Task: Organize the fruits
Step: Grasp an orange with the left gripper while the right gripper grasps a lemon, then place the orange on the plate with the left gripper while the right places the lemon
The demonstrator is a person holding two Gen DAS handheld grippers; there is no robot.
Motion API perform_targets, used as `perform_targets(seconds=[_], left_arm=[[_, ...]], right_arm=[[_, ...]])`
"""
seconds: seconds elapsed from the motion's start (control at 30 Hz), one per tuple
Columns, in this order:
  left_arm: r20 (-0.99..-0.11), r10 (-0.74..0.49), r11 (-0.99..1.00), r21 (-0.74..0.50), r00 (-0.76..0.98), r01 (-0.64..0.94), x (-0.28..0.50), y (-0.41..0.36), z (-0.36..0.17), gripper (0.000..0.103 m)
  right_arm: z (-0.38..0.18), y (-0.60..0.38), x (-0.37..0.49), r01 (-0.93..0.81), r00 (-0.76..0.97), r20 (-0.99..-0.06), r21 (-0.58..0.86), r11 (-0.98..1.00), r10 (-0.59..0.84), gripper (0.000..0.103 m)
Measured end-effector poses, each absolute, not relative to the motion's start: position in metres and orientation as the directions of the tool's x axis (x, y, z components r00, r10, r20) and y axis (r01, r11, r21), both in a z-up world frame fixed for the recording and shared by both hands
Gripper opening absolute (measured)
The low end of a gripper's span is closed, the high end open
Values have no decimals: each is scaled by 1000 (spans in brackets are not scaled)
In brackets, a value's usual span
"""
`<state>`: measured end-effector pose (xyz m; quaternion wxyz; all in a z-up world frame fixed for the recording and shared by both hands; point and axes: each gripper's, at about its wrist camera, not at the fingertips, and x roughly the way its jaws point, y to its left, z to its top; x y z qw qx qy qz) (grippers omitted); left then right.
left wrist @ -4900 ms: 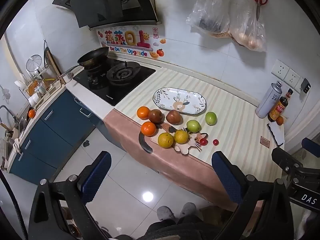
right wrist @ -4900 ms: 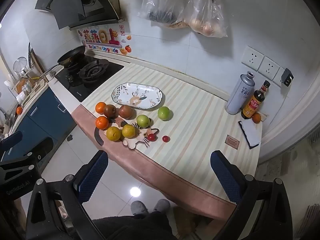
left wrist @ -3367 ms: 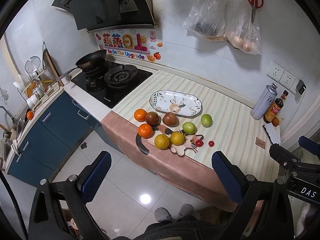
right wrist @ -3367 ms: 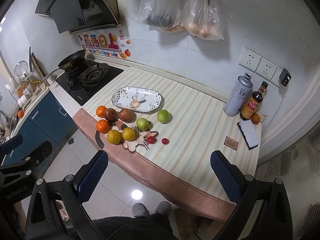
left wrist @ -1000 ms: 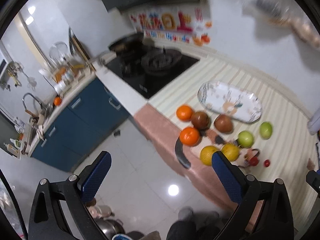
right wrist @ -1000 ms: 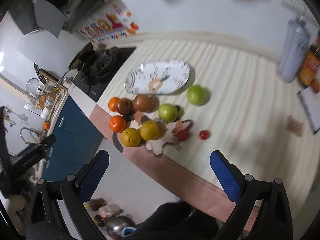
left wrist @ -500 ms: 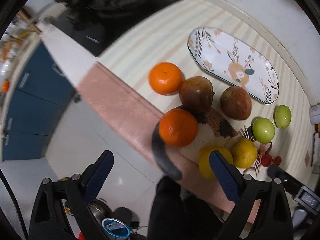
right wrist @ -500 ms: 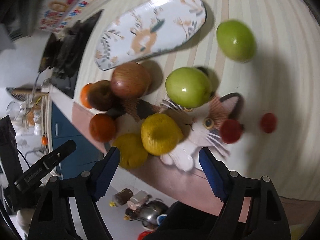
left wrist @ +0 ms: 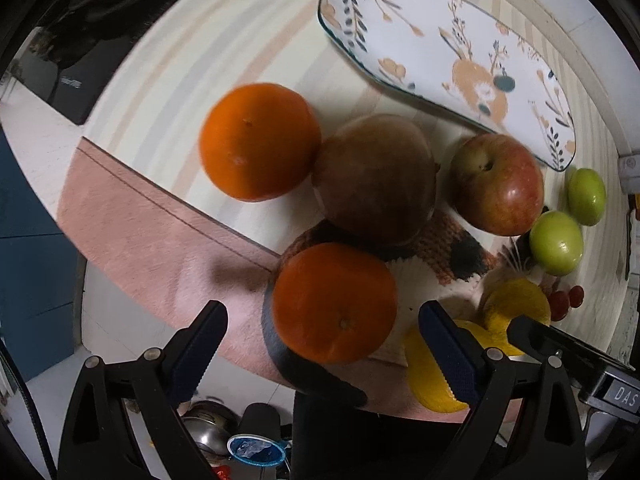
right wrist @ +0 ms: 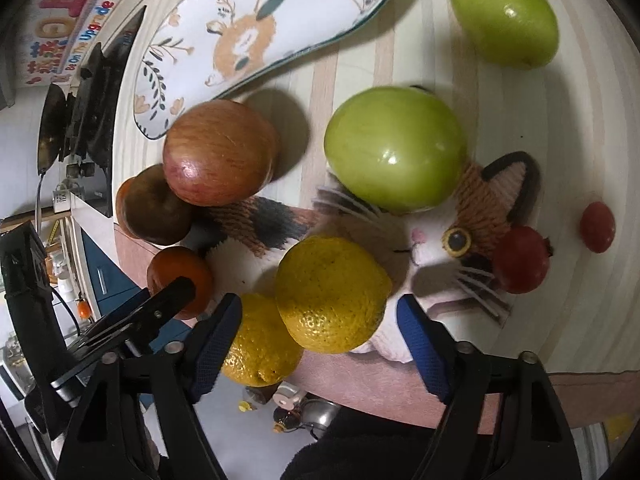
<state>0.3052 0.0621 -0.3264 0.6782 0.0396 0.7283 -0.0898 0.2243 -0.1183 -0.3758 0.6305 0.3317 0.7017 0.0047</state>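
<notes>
tongs both closing, nothing gripped: left (left wrist: 320, 336) straddle orange (left wrist: 334, 302), right (right wrist: 318, 326) lemon (right wrist: 332, 294).

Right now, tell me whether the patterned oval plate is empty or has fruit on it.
Empty. The plate shows only its painted deer and leaves in both views; the red apple and the other fruit lie beside it on the counter.
</notes>
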Motion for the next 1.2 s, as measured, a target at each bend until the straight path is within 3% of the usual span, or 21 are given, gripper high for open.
perform_targets(seconds=[0.07,0.17,0.5,0.7,0.93,1.2], left_arm=[[-994,-73,979,-87,-81,185,305,62,-328,74],[-991,-104,977,-117,-82,180,305,62,-327,64],[-997,-73,974,-77,-25,212,288,45,-309,63],[-990,-138,963,-125,40,237,281,33,-254,63],[-956,-260,933,-210,140,293,328,5,-181,63],[-969,-226,944,-194,96,266,428,-22,-220,63]], right_arm=[[-378,-116,229,459,11,-886,416,785,463,75],[-377,-112,234,423,13,-904,392,817,427,62],[-361,-105,241,348,10,-910,392,852,414,60],[-324,-112,246,303,61,-896,437,847,440,60],[-273,-149,285,286,194,-863,505,814,467,60],[-289,-166,387,259,231,-910,398,880,344,60]])
